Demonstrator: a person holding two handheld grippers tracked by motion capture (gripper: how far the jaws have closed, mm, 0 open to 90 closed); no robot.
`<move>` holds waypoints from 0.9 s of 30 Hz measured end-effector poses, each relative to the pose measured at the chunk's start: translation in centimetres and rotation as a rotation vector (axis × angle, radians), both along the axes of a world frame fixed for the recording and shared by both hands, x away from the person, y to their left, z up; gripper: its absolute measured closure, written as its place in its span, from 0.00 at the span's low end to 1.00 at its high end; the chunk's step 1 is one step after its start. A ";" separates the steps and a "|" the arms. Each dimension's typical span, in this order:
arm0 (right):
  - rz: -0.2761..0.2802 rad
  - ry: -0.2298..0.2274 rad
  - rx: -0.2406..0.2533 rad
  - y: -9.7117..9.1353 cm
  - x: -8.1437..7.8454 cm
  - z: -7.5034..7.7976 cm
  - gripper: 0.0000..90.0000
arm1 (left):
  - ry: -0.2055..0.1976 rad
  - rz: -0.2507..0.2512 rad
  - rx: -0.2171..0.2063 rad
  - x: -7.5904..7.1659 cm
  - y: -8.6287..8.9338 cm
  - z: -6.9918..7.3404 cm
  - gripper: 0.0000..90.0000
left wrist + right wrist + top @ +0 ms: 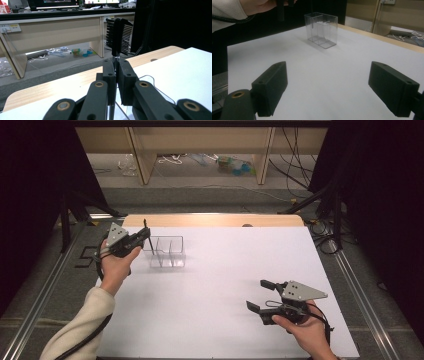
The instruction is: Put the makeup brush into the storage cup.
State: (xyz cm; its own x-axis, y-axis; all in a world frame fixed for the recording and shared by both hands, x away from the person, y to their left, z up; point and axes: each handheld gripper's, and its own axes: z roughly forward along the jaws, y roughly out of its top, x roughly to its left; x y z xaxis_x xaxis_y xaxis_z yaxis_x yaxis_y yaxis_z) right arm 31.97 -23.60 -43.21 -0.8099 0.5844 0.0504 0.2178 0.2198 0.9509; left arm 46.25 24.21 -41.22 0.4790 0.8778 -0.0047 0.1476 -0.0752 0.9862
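Observation:
My left gripper (144, 237) is shut on a black comb (147, 239), which it holds upright at the table's back left, just left of a clear divided box (168, 251). In the left gripper view the two jaws (116, 68) press together on the comb's handle and its toothed head (120, 37) rises above them. My right gripper (259, 295) rests near the front right of the white table top (225, 285), open with nothing in it. In the right gripper view its jaws (328, 75) stand wide apart, facing the clear box (321, 30) across bare white surface.
A strip of bare wood (215, 220) runs along the table's back edge. Beyond it are a desk's wooden legs (142, 157), cables and small clutter on the floor. Metal rails (350, 280) flank the table. Black curtains hang on both sides.

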 end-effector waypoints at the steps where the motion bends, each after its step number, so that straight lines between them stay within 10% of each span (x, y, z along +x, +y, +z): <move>1: 0.000 0.000 0.000 0.0 0.0 0.0 0.19 | 0.001 -0.001 0.006 0.0 0.0 0.0 0.94; 27: 0.001 0.001 0.000 0.0 0.0 0.0 0.19 | 0.023 0.003 0.008 0.2 0.1 -0.8 0.94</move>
